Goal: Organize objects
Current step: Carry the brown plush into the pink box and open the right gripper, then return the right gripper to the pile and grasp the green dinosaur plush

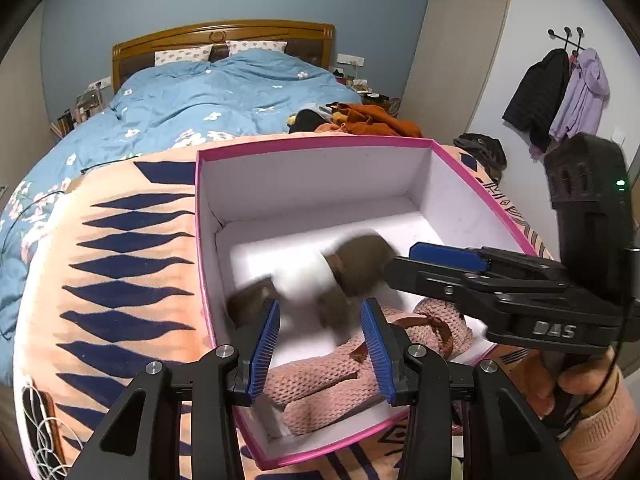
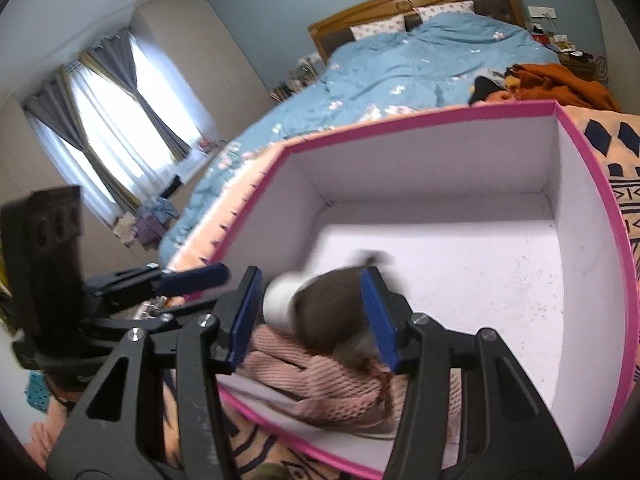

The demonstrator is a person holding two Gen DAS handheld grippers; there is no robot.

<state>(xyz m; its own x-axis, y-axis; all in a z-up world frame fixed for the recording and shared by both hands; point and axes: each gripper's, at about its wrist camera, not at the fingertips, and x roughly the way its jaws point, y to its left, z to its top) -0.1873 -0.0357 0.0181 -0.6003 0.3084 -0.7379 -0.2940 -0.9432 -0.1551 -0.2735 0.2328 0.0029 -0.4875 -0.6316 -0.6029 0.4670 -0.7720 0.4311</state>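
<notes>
One pink-rimmed box [image 1: 320,184] is sitting open on a peach blanket [image 1: 120,264] with navy diamond shapes, spread over one bed. Inside the box: one pink ribbed knit piece [image 1: 320,388] with a brown ribbon bow [image 1: 432,326], and one brown-and-white soft item [image 1: 320,276], motion-blurred, so its exact shape cannot be told.

Two grippers are working at the box's near end. The left gripper [image 1: 324,352] is hovering over the near rim, its jaws spread wide with blue ribbed pads; the blurred brown-and-white item is showing in the gap beyond the pads and does not look gripped. The right gripper [image 2: 316,316] is reaching in from the right side; its jaws are also standing apart, with the brown-and-white item [image 2: 328,308] lying between the pads, above the knit piece [image 2: 320,388]. Blur is hiding whether the pads are touching it.

The box walls are looking like white matte card, straight-sided, with a thin pink edge [image 2: 608,200]. The far half of the white floor [image 2: 460,256] is lying bare, speckled with faint marks, giving open room toward the back wall. The knit piece is crowding the near wall.

Beyond the blanket, one blue floral duvet [image 1: 208,96] is lying rumpled, with one orange garment [image 1: 372,120] heaped near the box's far corner. Two coats [image 1: 560,92] are hanging on a wall rack.
</notes>
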